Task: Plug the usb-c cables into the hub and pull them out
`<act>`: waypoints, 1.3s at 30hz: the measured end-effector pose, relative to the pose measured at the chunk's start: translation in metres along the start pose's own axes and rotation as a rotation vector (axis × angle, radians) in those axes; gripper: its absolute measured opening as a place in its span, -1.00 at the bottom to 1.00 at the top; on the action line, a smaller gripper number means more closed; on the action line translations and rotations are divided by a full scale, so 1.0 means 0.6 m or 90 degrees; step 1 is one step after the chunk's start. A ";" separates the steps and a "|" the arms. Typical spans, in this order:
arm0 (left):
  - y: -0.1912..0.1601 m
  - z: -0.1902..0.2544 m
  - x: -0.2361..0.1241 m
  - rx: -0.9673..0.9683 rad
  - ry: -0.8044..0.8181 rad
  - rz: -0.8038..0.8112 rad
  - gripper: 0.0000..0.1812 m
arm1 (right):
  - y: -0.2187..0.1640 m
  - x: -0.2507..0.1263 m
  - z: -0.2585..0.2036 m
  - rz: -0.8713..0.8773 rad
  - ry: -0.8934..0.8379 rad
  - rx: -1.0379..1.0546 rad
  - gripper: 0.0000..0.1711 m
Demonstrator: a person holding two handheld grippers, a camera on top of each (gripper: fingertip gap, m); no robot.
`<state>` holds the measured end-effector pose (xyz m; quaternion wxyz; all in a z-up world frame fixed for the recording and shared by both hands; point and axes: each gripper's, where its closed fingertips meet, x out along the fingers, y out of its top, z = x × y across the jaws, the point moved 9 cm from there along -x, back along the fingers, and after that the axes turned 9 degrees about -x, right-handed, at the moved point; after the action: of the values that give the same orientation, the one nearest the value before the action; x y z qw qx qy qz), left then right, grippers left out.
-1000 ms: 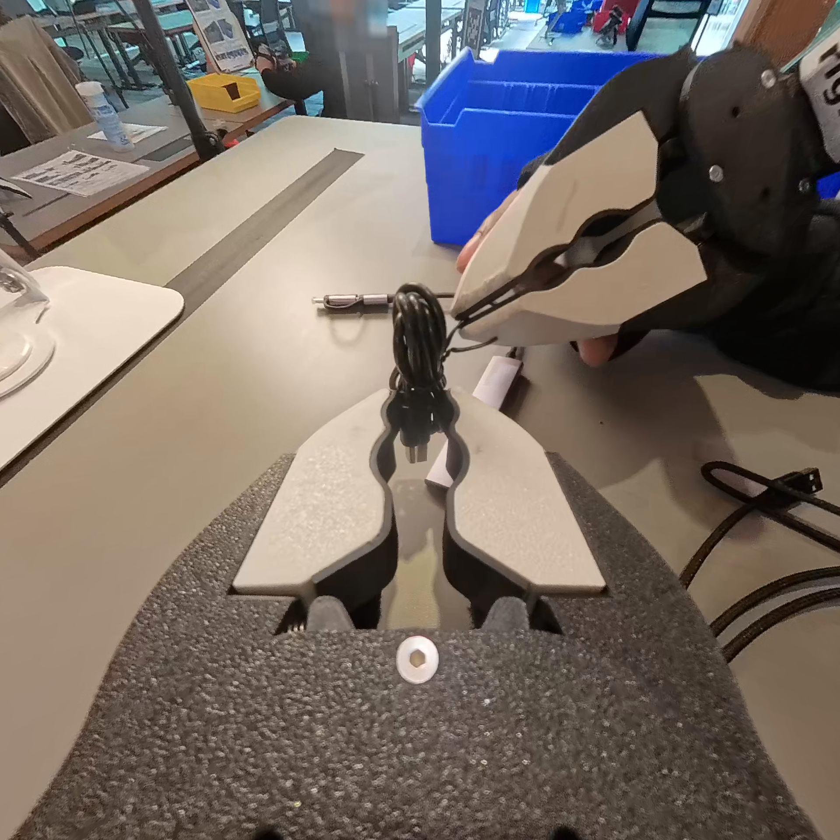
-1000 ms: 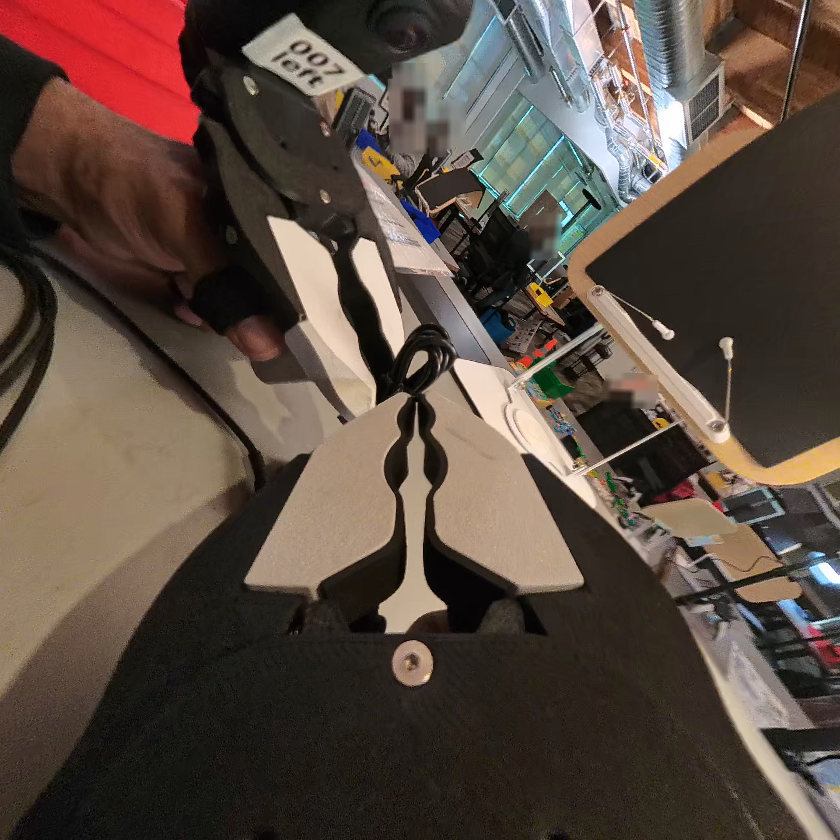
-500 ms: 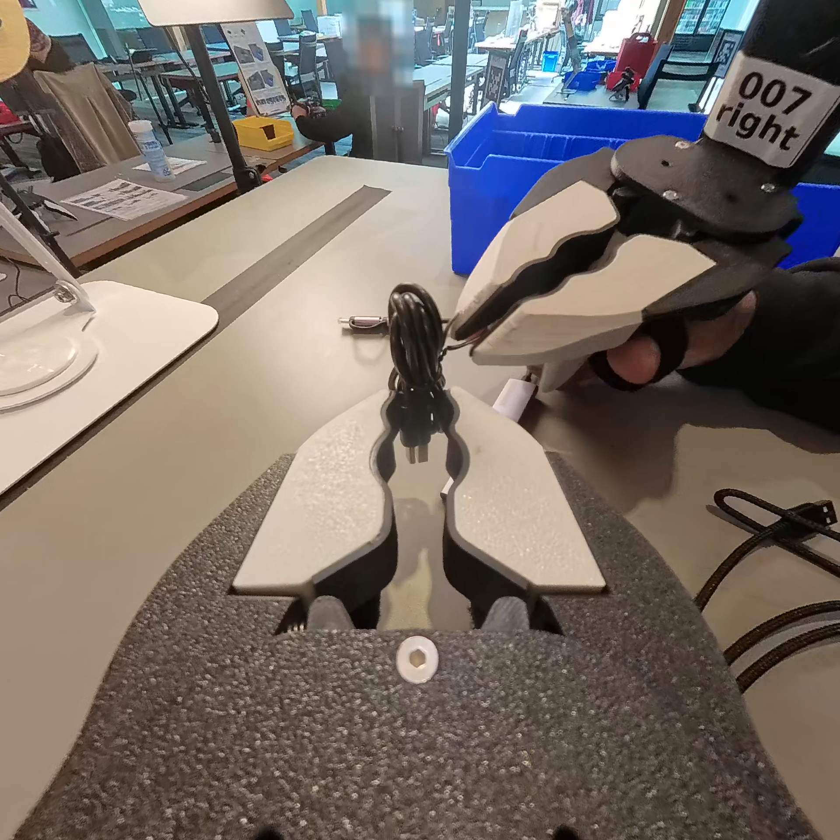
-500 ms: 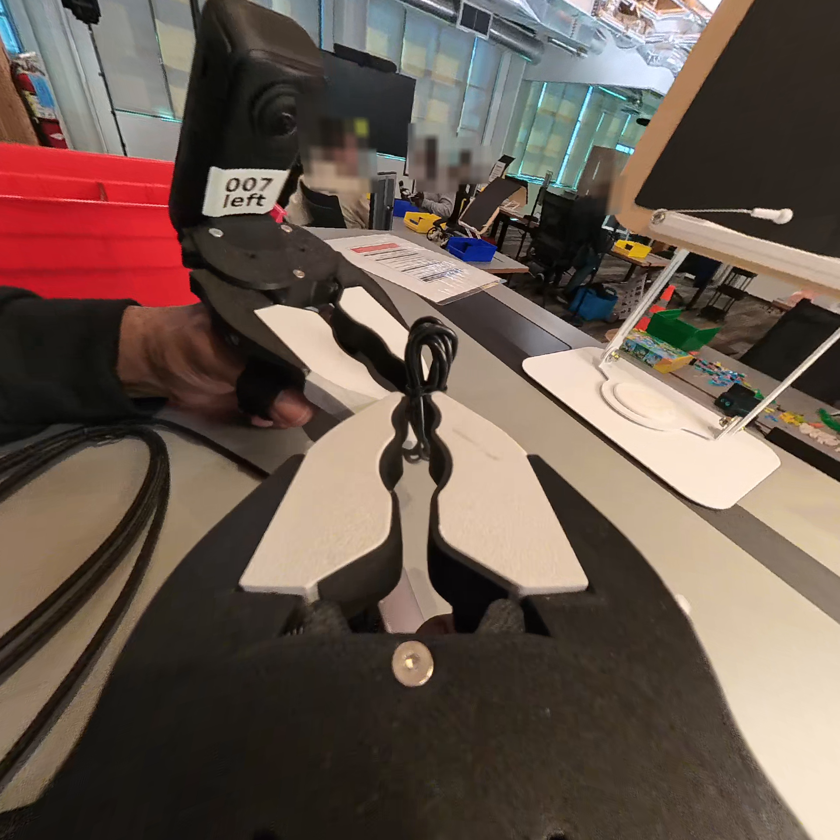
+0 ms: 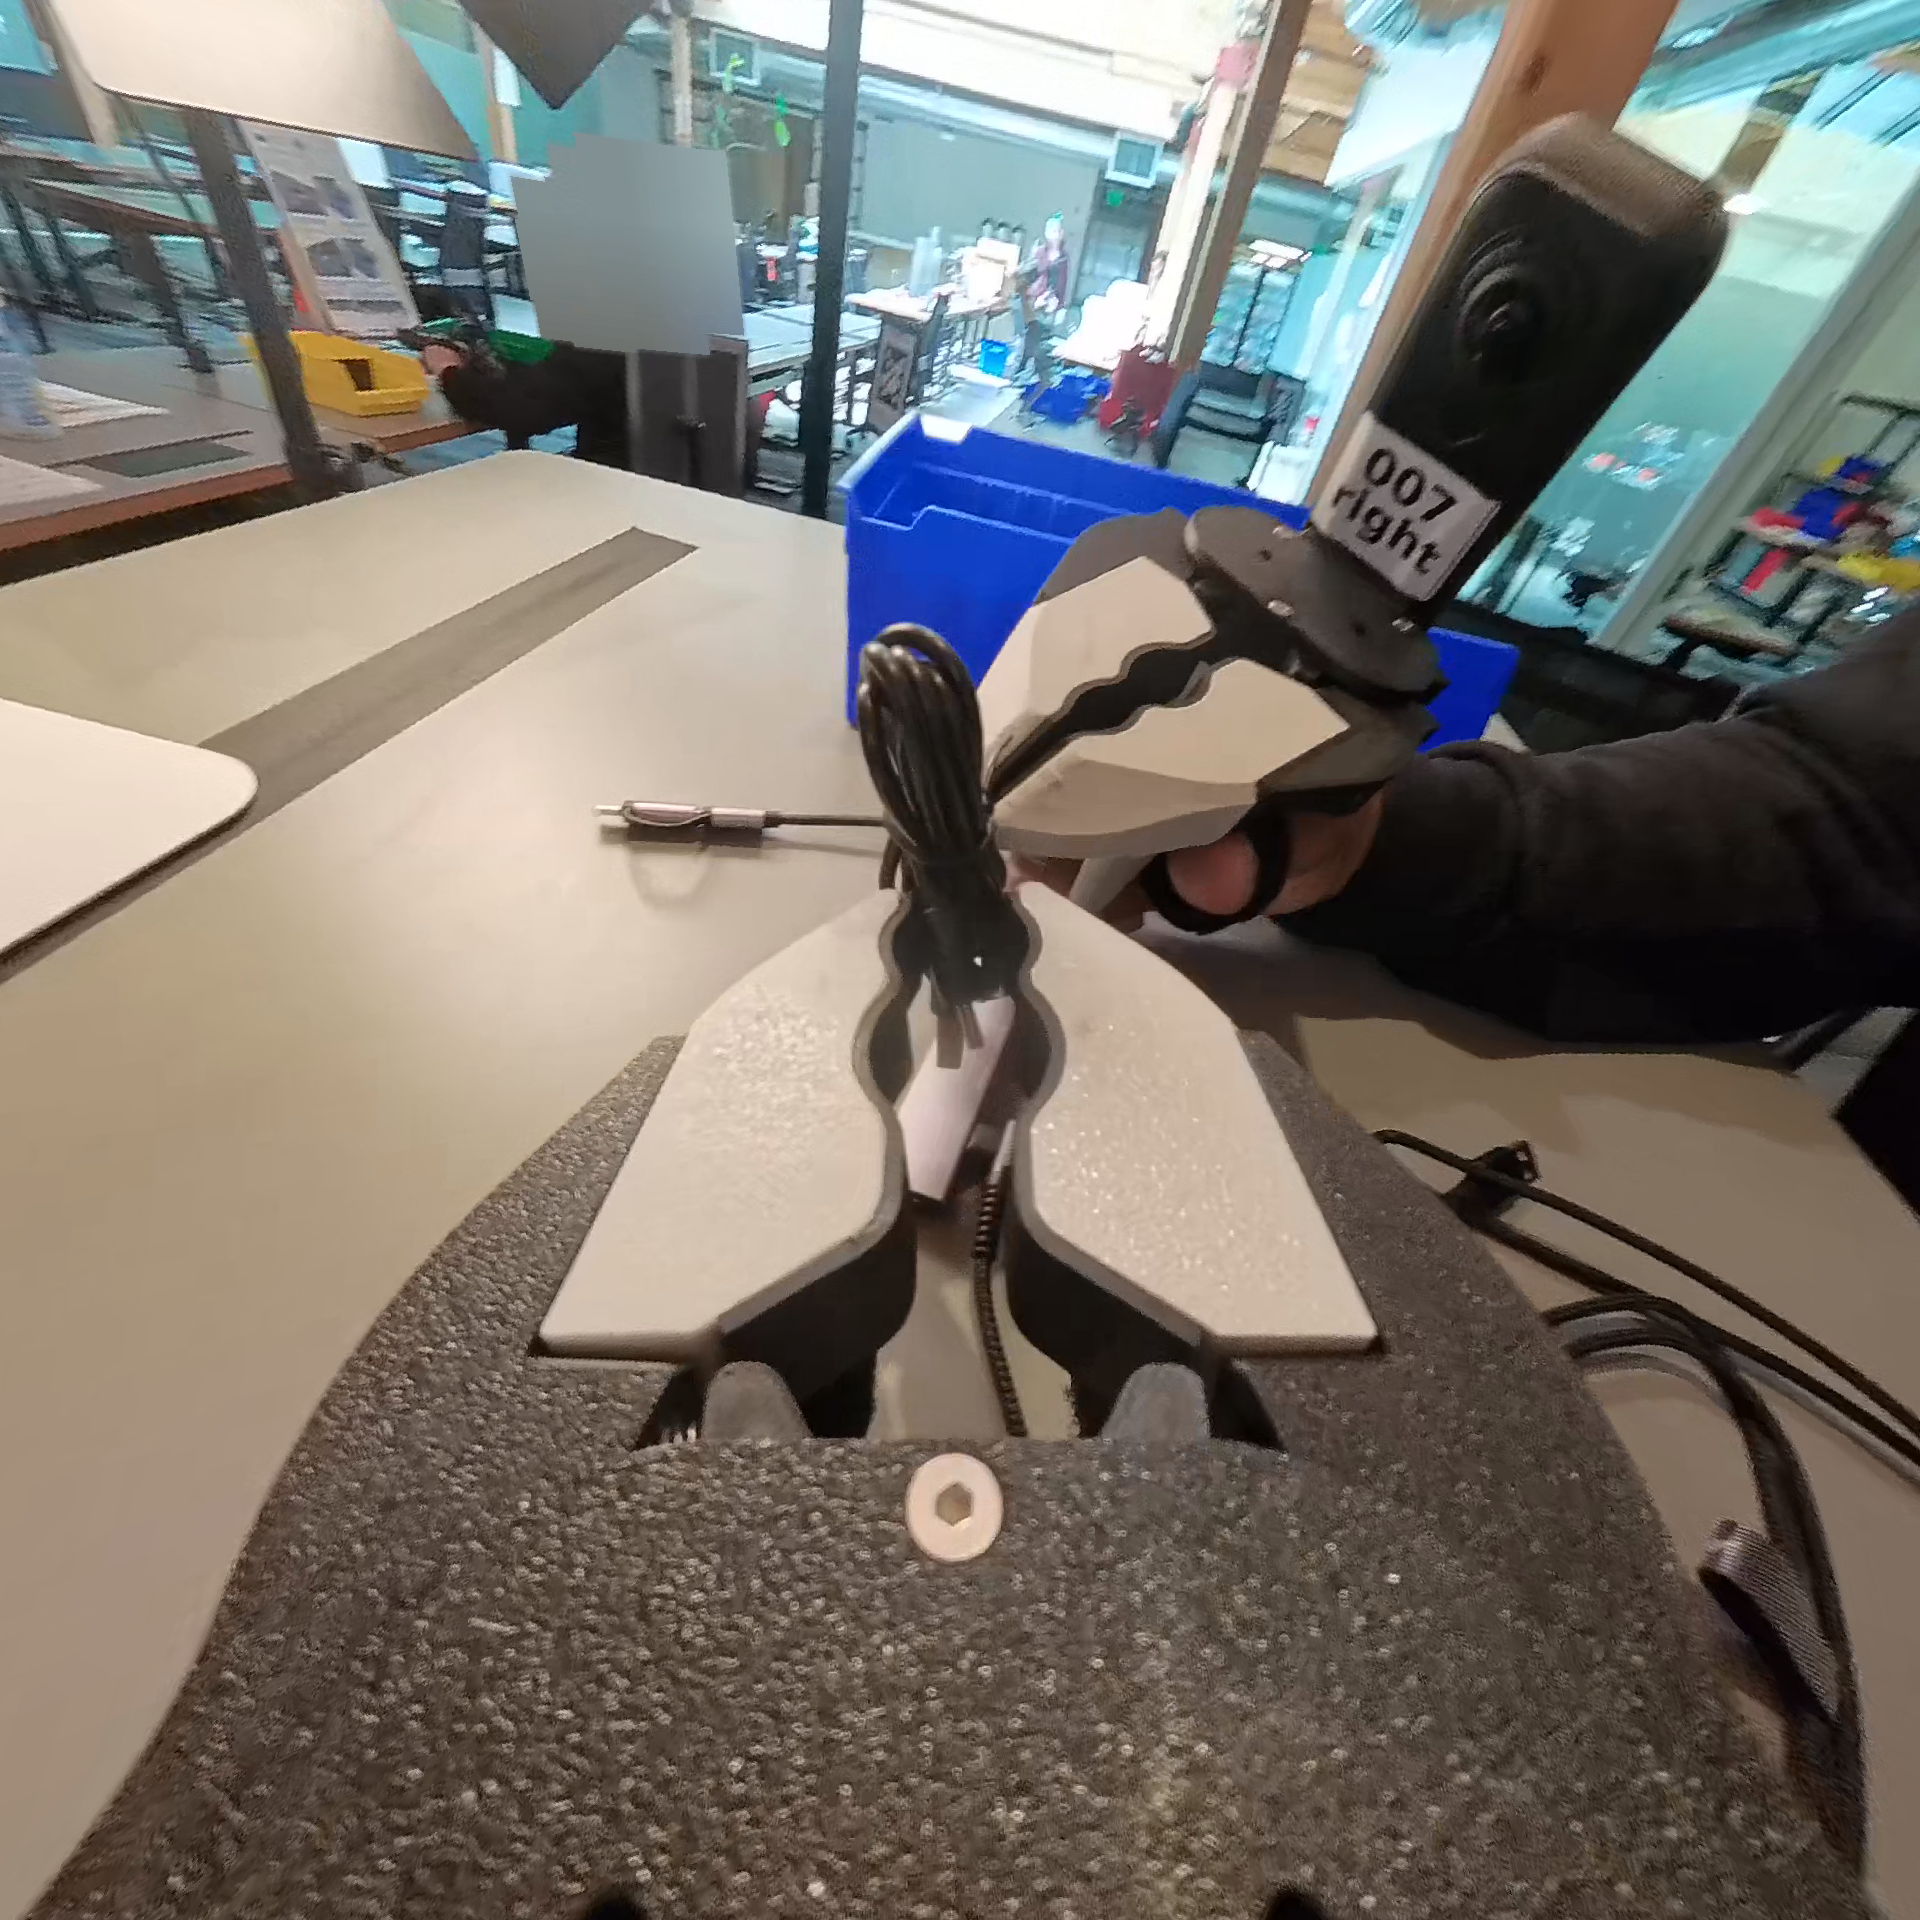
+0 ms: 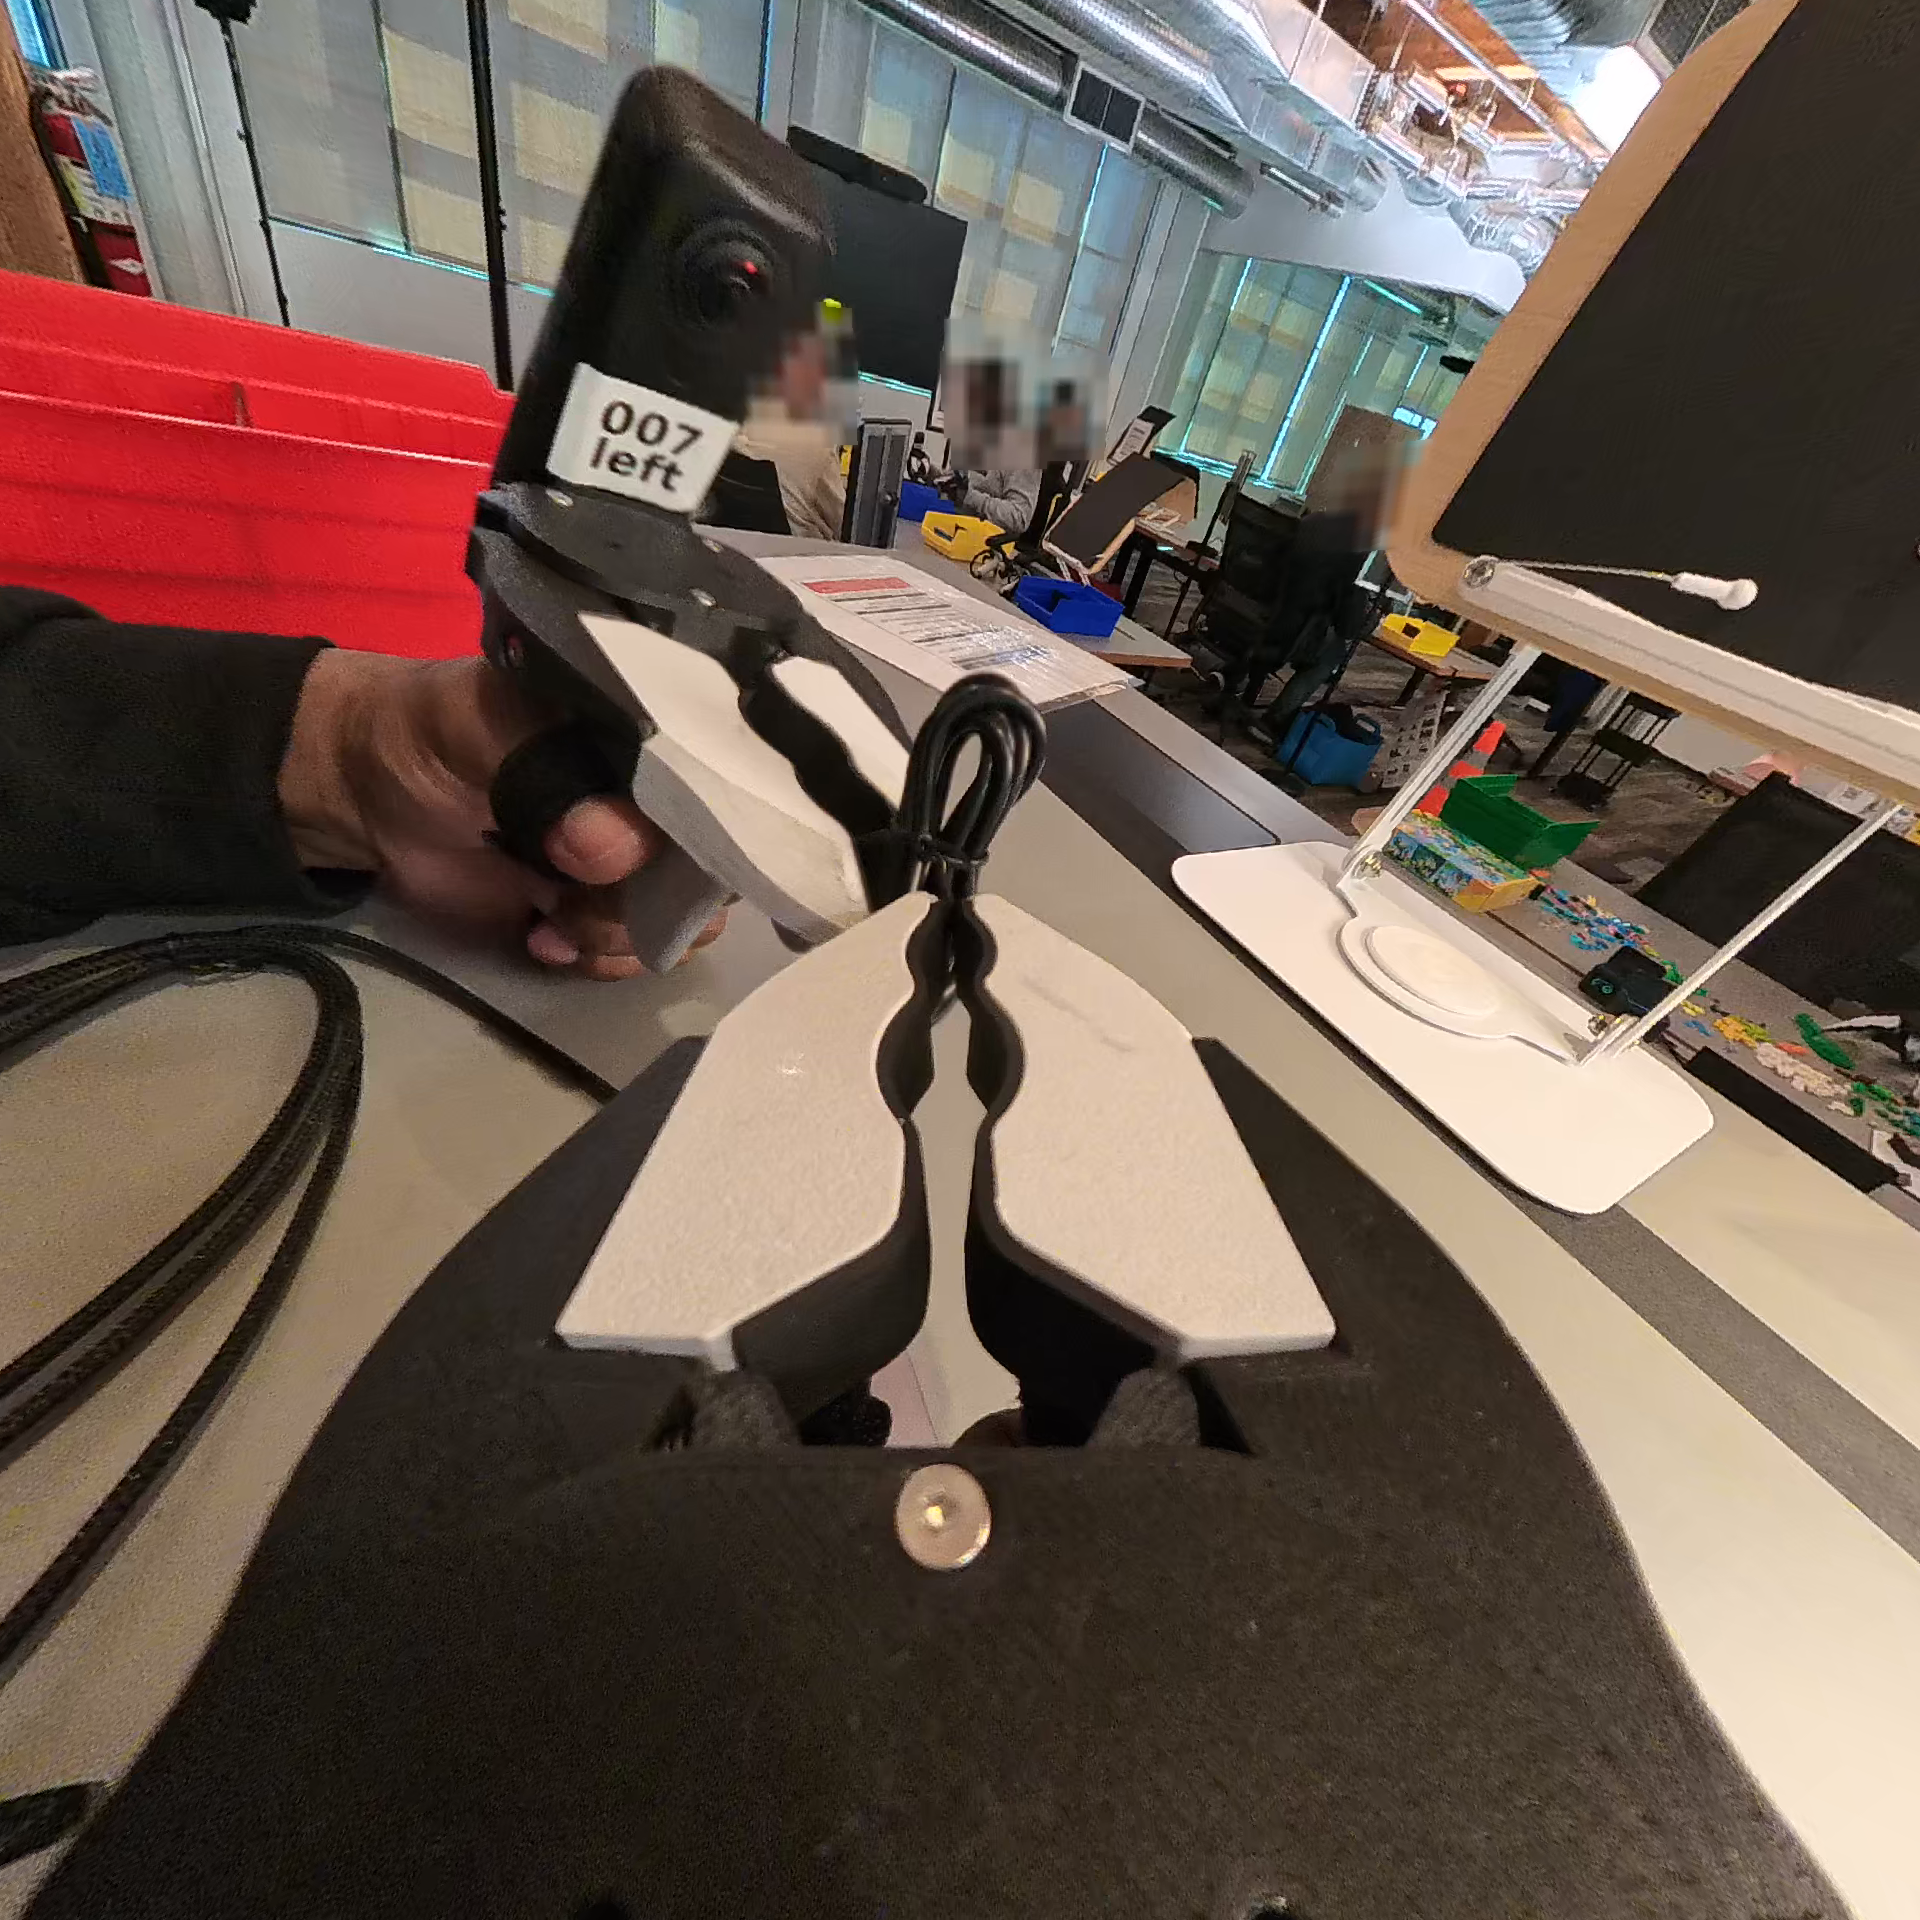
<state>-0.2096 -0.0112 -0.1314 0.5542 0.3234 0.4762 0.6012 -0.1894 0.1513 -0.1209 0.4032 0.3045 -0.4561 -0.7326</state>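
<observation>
Step in hand: both tools are working on a coiled black cable bundle (image 5: 925, 758), held up above the counter (image 5: 312, 935); by my judgement this is preparation, since nothing is plugged in yet.
Left hand-held gripper (image 5: 956, 925): its jaws are closing on the lower part of the bundle, gripping it upright, with a loose plug end hanging in the gap behind the tips.
Right hand-held gripper (image 6: 951, 914): its tips are pinching the same bundle at the thin tie around its waist, jaws nearly together.
Hub: the pale slim block (image 5: 951, 1101) seen between the left fingers is lying on the counter beneath; it is probably the hub, though I cannot tell for sure.
Other cables: a cable with grey connector (image 5: 675, 821) is lying flat beyond the bundle; braided black leads (image 6: 208, 1091) are looping at the side.
Next move: loosening the tie and freeing a plug will likely call for opposing pulls.
Surface and room: a grey counter carrying a blue bin (image 5: 966, 540), a red bin (image 6: 229, 468) and a white lamp base (image 6: 1455, 1029); an open workshop is stretching behind.
</observation>
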 end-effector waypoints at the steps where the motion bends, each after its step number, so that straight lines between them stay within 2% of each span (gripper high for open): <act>1: 0.000 0.001 -0.001 -0.013 -0.022 0.005 -0.84 | 0.001 -0.001 0.000 0.006 0.000 -0.001 -0.99; 6: 0.000 0.003 0.000 -0.072 -0.100 0.020 -0.84 | 0.007 -0.007 0.000 0.024 -0.009 -0.021 -0.99; 13: -0.005 0.000 0.006 -0.127 -0.130 0.001 -0.85 | 0.013 -0.011 -0.003 0.021 -0.056 -0.087 -0.99; 21: -0.005 -0.001 0.007 -0.131 -0.119 -0.001 -0.85 | 0.012 -0.010 -0.006 0.011 -0.081 -0.119 -0.98; 28: -0.006 0.000 0.011 -0.114 -0.095 -0.009 -0.85 | 0.014 -0.022 0.001 0.039 -0.042 -0.098 -0.85; 39: -0.007 0.004 0.015 -0.080 -0.063 -0.028 -0.85 | 0.017 -0.020 -0.005 0.017 -0.026 -0.123 -0.98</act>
<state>-0.2078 -0.0023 -0.1355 0.6093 0.3070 0.4165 0.6009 -0.1782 0.1579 -0.1121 0.4313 0.2426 -0.3954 -0.7738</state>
